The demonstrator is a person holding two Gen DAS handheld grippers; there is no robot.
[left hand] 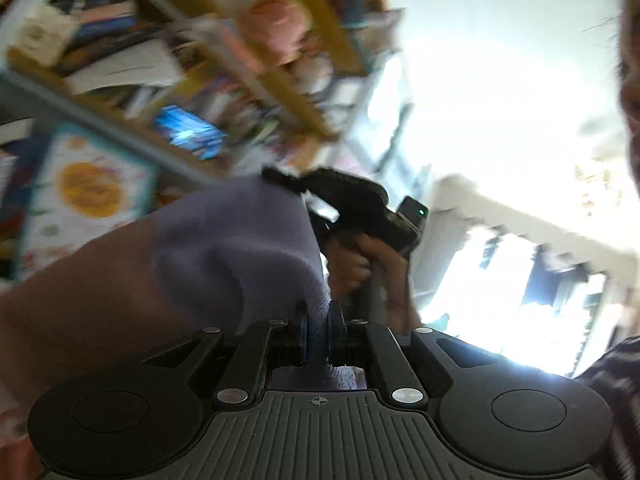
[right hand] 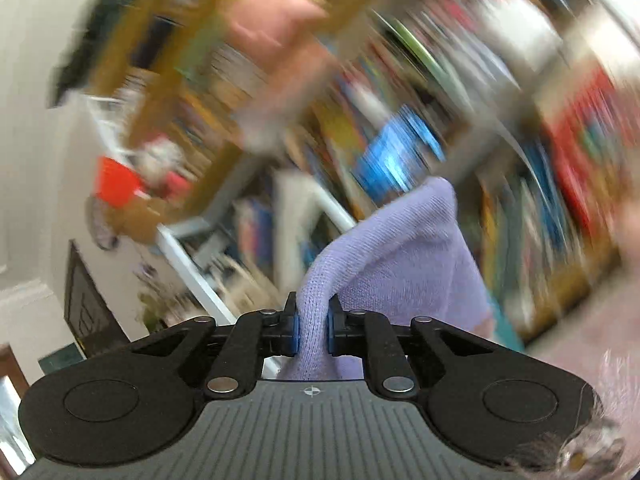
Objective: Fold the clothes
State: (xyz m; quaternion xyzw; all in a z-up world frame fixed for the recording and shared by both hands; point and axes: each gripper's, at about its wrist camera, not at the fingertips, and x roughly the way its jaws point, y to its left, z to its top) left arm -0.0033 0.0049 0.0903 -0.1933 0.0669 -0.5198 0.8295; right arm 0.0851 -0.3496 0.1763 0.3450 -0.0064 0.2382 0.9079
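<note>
Lilac knit garment (right hand: 404, 248) is hanging clenched in both left tongs (left hand: 318, 330) and right tongs (right hand: 312, 330); stretching it evenly should help.

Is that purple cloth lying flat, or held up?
Held up: the purple cloth is pinched by the right gripper and the left gripper, shelves behind.
</note>
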